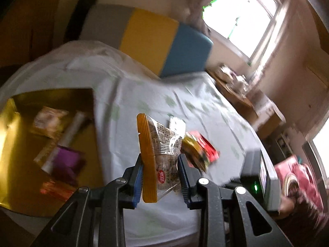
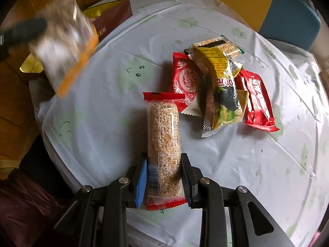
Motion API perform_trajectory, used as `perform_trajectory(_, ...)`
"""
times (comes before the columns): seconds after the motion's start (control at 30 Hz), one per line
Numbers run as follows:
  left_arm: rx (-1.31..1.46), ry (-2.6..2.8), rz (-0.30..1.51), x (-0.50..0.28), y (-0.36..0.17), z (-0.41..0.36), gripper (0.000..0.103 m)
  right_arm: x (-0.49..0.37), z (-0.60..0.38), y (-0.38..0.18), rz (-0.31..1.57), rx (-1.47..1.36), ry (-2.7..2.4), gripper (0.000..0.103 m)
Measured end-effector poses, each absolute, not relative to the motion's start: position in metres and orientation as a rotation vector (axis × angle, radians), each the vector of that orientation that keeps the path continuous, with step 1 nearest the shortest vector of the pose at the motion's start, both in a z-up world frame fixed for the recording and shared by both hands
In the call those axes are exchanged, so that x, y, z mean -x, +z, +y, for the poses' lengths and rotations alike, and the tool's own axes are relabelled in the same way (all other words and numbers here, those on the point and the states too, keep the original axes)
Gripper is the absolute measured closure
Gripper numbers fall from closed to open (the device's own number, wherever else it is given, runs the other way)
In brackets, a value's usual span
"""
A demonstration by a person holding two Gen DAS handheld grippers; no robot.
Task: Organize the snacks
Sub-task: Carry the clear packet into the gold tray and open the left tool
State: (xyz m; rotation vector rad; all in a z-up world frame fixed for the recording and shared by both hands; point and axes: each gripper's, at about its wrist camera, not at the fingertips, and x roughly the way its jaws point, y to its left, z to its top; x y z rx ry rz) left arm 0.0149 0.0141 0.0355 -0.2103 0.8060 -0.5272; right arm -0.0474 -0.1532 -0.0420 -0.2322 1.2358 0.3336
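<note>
Left gripper (image 1: 160, 177) clamped on a clear snack packet with an orange sealed edge (image 1: 158, 156), lifted clear of the table; packet upright between the blue pads, orange edge against the left pad. Same packet blurred in the right wrist view, raised above the table's left part.

Right gripper (image 2: 164, 181) closed on a puffed-grain bar in clear wrap with red ends (image 2: 163, 144); bar lying lengthwise on the tablecloth (image 2: 115, 94), near end pinched between the pads.

Loose pile just right of the bar's far end: red-and-white packet (image 2: 186, 82), yellow packet with a dark centre (image 2: 223, 82) lying across it, red packet (image 2: 259, 105) at the right edge, tan packet with green trim (image 2: 228, 47) at the back. All touching or overlapping.

Gold-lined box (image 1: 12, 144) on the table's left side, well apart from the pile. Inside: beige packet (image 1: 48, 121), long pale stick packet (image 1: 72, 129), purple packet (image 1: 65, 160), reddish packet (image 1: 55, 189).
</note>
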Motion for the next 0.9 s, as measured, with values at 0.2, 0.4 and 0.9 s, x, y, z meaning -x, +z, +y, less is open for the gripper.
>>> perform_trajectory(0.2,0.293,-0.335,0.78,-0.027,0.04,0.078,0.072,0.051,-0.148,-0.043,1.229,0.248,0.332,0.072)
perform_trajectory(0.4,0.37,-0.144,0.803,-0.034,0.026,0.141,0.072,0.055,-0.144,-0.042,1.223,0.263,0.33,0.072)
perform_trajectory(0.9,0.402,0.056,0.924,-0.051,-0.021,0.182,0.058,0.055,-0.144,-0.041,1.224,0.256,0.331,0.072)
